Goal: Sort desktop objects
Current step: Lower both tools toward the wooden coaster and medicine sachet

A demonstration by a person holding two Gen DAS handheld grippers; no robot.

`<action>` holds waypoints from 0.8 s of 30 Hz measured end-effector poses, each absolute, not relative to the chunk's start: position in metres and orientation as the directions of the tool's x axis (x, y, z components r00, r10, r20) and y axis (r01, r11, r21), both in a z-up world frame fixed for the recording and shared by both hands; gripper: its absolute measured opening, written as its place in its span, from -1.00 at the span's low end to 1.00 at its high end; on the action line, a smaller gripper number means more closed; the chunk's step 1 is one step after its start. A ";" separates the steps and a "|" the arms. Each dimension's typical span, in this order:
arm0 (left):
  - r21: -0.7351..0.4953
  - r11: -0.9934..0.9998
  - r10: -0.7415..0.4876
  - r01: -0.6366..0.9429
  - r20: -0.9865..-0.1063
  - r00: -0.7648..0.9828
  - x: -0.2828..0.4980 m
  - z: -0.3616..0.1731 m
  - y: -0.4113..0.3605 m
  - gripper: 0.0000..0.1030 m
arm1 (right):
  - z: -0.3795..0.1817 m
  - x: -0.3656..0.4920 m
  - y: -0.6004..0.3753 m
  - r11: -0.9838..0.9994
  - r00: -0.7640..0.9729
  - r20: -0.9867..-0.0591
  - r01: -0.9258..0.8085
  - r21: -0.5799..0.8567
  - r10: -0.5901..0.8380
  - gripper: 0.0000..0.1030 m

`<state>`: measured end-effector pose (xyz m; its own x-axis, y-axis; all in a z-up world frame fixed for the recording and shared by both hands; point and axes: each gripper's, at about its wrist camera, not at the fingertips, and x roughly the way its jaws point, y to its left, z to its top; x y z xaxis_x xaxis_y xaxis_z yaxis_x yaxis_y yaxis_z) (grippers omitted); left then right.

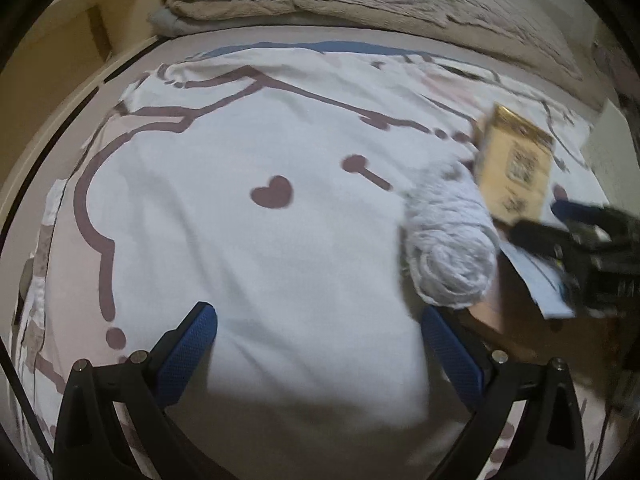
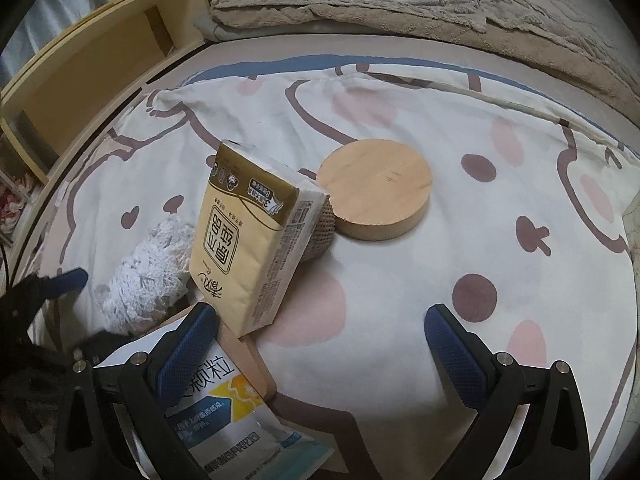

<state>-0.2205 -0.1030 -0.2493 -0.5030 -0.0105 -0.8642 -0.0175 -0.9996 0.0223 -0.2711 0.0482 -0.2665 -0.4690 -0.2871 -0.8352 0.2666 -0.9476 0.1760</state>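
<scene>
Tissues [image 2: 248,236] stand tilted on the bed [image 2: 400,280], long axis running away from the spread, empty right gripper [image 2: 320,344], just ahead-left of it; left gripper [image 1: 320,344] also spread, farther off.

The tissue pack [image 2: 248,240], ahead and left of the right tongs [image 2: 320,354], carries upside-down Chinese print, with "原木纯品" in large characters and a "3" on its gold band. The sachet [image 2: 236,412] under the left blade reads "颗粒"; its smaller lines are too blurred to read
</scene>
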 end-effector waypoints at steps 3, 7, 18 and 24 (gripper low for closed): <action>0.030 -0.999 -0.013 -0.027 -0.871 -0.492 -0.226 -0.253 -0.100 1.00 | -0.266 -0.270 0.049 -0.946 -0.458 -0.840 0.270 0.180 -0.290 1.00; 0.037 -0.997 0.001 -0.068 -0.868 -0.497 -0.228 -0.254 -0.089 1.00 | -0.266 -0.266 0.052 -0.935 -0.445 -0.841 0.303 0.183 -0.309 1.00; 0.025 -0.998 0.011 -0.063 -0.863 -0.506 -0.214 -0.249 -0.083 0.97 | -0.270 -0.230 0.052 -0.893 -0.408 -0.840 0.412 0.181 -0.358 1.00; -0.022 -0.998 0.050 -0.064 -0.874 -0.483 -0.212 -0.245 -0.084 0.98 | -0.271 -0.194 0.018 -0.841 -0.397 -0.863 0.537 0.059 -0.314 1.00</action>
<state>-0.2116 -0.0841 -0.2454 -0.4833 0.0500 -0.8740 -0.0638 -0.9977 -0.0218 -0.1944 0.0184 -0.2709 -0.3966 -0.3137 -0.8627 0.5373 -0.8413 0.0589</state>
